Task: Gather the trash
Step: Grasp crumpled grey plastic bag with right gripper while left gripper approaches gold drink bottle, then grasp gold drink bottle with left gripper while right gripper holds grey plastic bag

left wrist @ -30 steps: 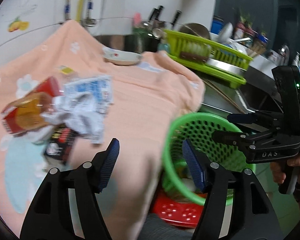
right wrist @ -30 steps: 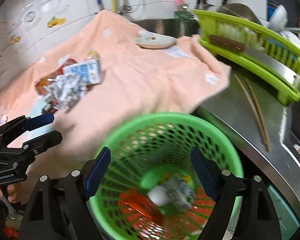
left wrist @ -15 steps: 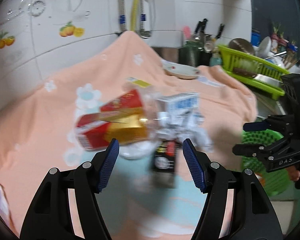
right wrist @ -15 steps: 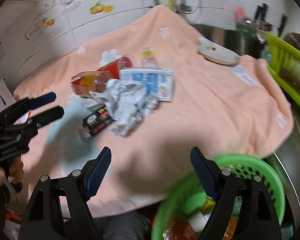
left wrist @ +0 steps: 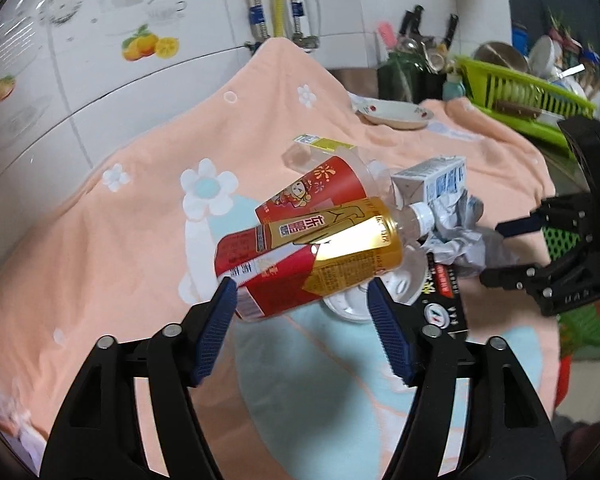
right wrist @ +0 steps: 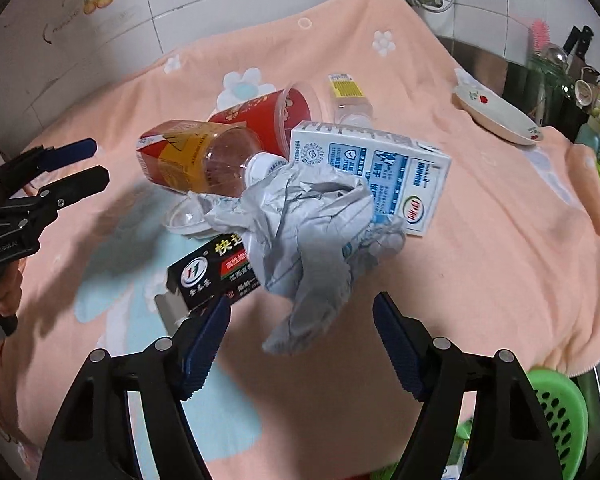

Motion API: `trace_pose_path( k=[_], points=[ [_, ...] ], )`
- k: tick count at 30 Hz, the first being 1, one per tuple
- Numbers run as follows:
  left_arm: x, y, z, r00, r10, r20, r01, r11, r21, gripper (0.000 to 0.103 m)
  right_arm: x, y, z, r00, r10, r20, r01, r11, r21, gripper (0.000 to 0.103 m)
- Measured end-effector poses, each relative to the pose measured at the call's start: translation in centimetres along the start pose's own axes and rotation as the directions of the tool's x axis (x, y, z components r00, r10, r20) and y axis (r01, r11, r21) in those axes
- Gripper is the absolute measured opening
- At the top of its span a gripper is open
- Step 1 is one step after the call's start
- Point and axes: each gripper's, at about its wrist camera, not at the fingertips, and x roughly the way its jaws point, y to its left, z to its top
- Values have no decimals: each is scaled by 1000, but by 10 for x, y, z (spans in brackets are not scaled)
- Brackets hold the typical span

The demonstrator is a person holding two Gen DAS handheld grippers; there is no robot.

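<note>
- The left gripper is spread wide and holds nothing; the plastic bottle with its red-and-gold label lies on its side just ahead of the blue pads, its base end nearest them.
- The right gripper is likewise open and empty; the crumpled grey paper sits directly ahead of it, its lower tail hanging between the two fingertips — whether it touches them cannot be told.
- Taking the crumpled paper as the landmark: the bottle's white cap points into its upper left edge, a black carton with Chinese lettering pokes out from under its lower left, and a blue-and-white milk carton lies flat behind it to the right.
- A red plastic cup lies tipped over behind the bottle, and a small clear bottle with a yellow label lies beyond the milk carton.
- A clear round lid rests under the bottle's neck, left of the paper.
- All the litter lies on a peach towel with white flowers spread over the counter.
- A white dish with red flowers sits on the towel well beyond the paper, to the right.
- A green mesh basket shows below the towel's near right edge.
- White wall tiles with fruit decals rise behind, pipes run down them — and a lime dish rack stands to the far right.
</note>
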Motion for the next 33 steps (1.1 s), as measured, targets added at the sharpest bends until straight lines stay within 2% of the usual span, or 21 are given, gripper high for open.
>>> trace_pose_path(
  k=[1, 5, 8, 10, 12, 16, 21, 24, 33],
  points=[
    [2, 0, 1, 1000, -6, 0, 6, 1000, 15, 77, 4, 0, 2, 1000, -6, -4, 6, 1000, 1, 70],
    [14, 6, 7, 999, -31, -7, 32, 996, 79, 82, 16, -2, 9, 1000, -22, -11, 22, 1000, 2, 69],
    [26, 11, 12, 999, -30, -28, 33, 993, 115, 82, 26, -3, 13, 999, -26, -21, 26, 1000, 8, 61],
    [32, 13, 17, 998, -54, -40, 59, 988, 142, 83, 30, -5, 15, 999, -23, -26, 24, 1000, 14, 57],
    [38, 12, 20, 995, -84, -49, 92, 978, 187, 87, 33, -5, 16, 999, -23, -27, 23, 1000, 18, 50],
    [52, 9, 25, 990, -120, -75, 136, 954, 268, 90, 32, -4, 18, 1000, -17, -25, 17, 1000, 22, 43],
    [69, 10, 28, 977, -179, -120, 208, 926, 316, 90, 25, -3, 18, 1000, -10, -19, 10, 1000, 14, 33],
    [77, 12, 30, 962, -228, -149, 265, 908, 325, 90, 20, -3, 18, 1000, 5, -17, -5, 1000, 19, 31],
    [98, 22, 40, 931, -313, -188, 359, 878, 318, 93, 9, 1, 13, 1000, 7, -11, -7, 1000, 8, 31]
  ],
)
